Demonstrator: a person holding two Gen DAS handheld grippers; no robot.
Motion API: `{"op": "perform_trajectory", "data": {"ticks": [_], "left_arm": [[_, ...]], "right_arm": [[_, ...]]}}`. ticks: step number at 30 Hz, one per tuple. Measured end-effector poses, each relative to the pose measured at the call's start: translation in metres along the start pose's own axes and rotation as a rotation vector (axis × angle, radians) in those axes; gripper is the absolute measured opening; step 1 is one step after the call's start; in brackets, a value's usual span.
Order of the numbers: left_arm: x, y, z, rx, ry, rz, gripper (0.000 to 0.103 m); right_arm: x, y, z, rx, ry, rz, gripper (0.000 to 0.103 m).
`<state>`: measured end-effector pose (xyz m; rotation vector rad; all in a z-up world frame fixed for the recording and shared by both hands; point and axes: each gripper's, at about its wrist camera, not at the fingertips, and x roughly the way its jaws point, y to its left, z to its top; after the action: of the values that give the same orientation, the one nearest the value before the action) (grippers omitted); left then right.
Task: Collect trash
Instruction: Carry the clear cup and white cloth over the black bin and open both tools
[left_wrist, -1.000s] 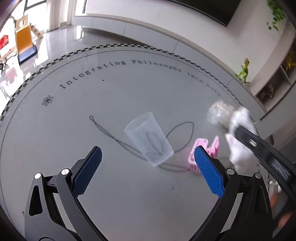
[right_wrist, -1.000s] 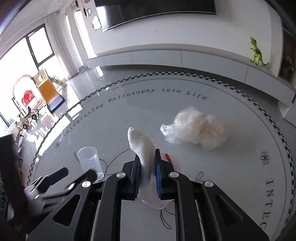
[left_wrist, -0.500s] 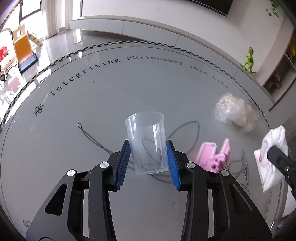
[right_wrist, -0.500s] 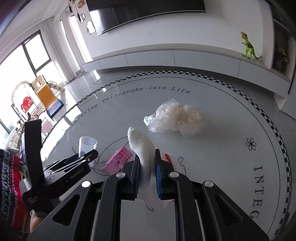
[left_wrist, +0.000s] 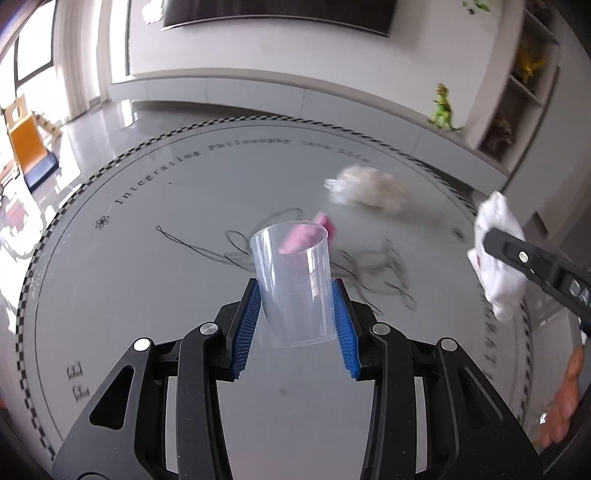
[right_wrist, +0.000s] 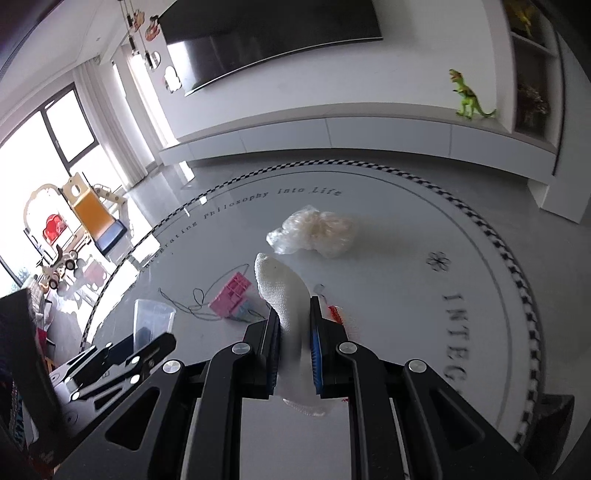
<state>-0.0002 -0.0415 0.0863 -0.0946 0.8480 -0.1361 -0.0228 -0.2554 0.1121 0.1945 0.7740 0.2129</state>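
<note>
Since a second ago, my left tool (left_wrist: 294, 325) has closed on the clear plastic cup (left_wrist: 293, 280) and lifted it off the round grey desk (left_wrist: 147, 280) — it was lying on its side between open pads then. Now the blue pads clamp the cup's lower half, mouth tilted up and away, so it rides steady. My right tool (right_wrist: 293, 339) stays clamped on a white cloth (right_wrist: 279, 284), which sticks up between its pads — both hands are full, I judge, to carry two pieces in one trip. Beyond the cup, a pink plastic piece (right_wrist: 231, 291) lies on the desk. Farther off sits a crumpled clear bag (right_wrist: 314, 234), not yet collected.
</note>
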Motion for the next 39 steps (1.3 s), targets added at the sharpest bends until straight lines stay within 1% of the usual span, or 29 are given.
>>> {"op": "perform_trajectory", "data": {"ticks": [8, 13, 17, 23, 26, 31, 36, 39], "left_arm": [[-0.038, -0.047, -0.035, 0.085, -0.002, -0.075, 0.039], [-0.057, -0.088, -0.058, 0.158, 0.001, -0.142, 0.039], [-0.067, -0.118, -0.072, 0.212, 0.003, -0.19, 0.039], [-0.079, -0.172, -0.101, 0.316, 0.022, -0.276, 0.039], [-0.084, -0.194, -0.112, 0.374, 0.029, -0.307, 0.039], [-0.094, -0.238, -0.136, 0.479, 0.05, -0.376, 0.039], [-0.092, -0.278, -0.162, 0.565, 0.093, -0.44, 0.039], [-0.089, -0.303, -0.18, 0.627, 0.119, -0.466, 0.039]], "right_arm": [[-0.057, -0.028, -0.03, 0.042, -0.041, -0.032, 0.015], [-0.09, -0.05, -0.051, 0.079, -0.064, -0.059, 0.015], [-0.114, -0.069, -0.068, 0.109, -0.087, -0.091, 0.015], [-0.149, -0.104, -0.097, 0.182, -0.131, -0.14, 0.015], [-0.166, -0.121, -0.113, 0.215, -0.147, -0.166, 0.015], [-0.194, -0.147, -0.139, 0.256, -0.168, -0.242, 0.015], [-0.217, -0.174, -0.166, 0.293, -0.183, -0.336, 0.015], [-0.225, -0.19, -0.179, 0.325, -0.18, -0.371, 0.015]]}}
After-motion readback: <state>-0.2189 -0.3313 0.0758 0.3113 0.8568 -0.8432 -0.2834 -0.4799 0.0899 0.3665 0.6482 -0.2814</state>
